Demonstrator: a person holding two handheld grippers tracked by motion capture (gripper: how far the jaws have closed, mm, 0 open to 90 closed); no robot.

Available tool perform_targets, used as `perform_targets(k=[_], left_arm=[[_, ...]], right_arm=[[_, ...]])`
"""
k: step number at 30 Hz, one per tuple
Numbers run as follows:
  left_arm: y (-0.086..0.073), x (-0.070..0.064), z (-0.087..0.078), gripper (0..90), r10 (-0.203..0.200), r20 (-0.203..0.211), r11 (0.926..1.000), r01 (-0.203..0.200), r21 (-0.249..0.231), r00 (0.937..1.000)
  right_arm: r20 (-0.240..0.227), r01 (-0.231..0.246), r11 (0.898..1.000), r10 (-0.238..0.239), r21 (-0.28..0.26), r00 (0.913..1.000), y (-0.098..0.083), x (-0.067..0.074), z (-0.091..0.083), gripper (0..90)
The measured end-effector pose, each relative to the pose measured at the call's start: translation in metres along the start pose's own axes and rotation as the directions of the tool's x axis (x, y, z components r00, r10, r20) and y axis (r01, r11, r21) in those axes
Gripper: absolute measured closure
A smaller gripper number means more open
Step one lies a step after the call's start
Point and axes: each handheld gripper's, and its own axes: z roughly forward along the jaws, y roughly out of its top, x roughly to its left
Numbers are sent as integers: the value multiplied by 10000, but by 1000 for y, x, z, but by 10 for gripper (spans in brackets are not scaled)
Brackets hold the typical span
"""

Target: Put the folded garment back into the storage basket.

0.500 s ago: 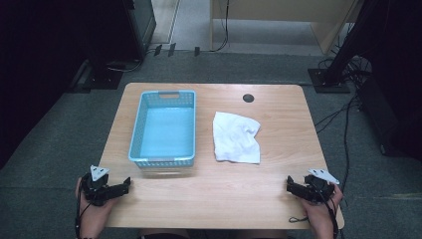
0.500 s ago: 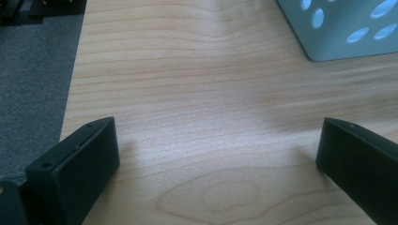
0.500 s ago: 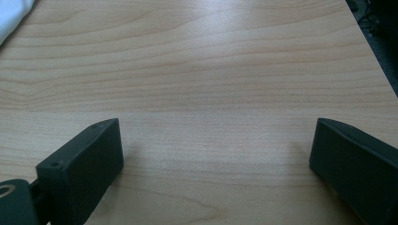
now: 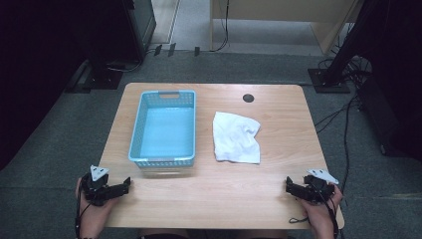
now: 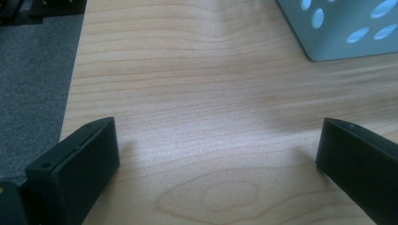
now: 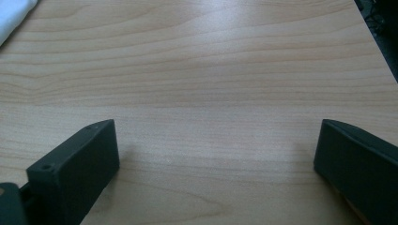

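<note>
The left hand-held gripper point(image 4: 124, 185) and the right hand-held gripper point(image 4: 289, 185) rest at the near corners of the light wooden table point(image 4: 224, 199), each in one of the person's hands. In both gripper views the black jaws stand wide apart over bare wood, with nothing between them.

Ahead of the right hand-held gripper and off toward the middle of the table lies the crumpled white cloth point(image 4: 236, 138), well apart from both tools. Ahead of the left hand-held gripper, and nearer to it, stands the light blue perforated plastic basket point(image 4: 164, 160), with no contents that show from above. Cloth and basket lie side by side, not touching.

Judging by this layout, the work looks to be putting the cloth into the basket, and none of it is done: the cloth is untouched, so reaching, grasping, carrying and releasing are all left.

The left gripper view catches a cut-off corner of the basket point(image 5: 347, 28), the right gripper view an edge of the cloth point(image 6: 11, 16). The small dark round mark point(image 4: 248, 98) at the far edge of the table is too small to identify.
</note>
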Motion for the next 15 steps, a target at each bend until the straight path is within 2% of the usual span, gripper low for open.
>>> perform_targets(k=[4, 5, 10, 15], left_arm=[[0, 0, 0, 0, 2, 1, 10000, -2, 1, 10000], [0, 0, 0, 0, 1, -4, 10000, -1, 2, 10000], [0, 0, 0, 0, 2, -2, 10000, -2, 1, 10000], [0, 0, 0, 0, 1, 0, 10000, -1, 0, 10000]], right_arm=[[-28, -89, 9999, 89, 48, 10000, 1, -1, -1, 7], [-69, -248, 9996, 249, 93, 9997, 3, -1, -2, 7], [-26, -131, 9999, 131, 11, 9999, 10, 2, -5, 7], [-82, 78, 9999, -79, -146, 9999, 25, 12, -13, 7]])
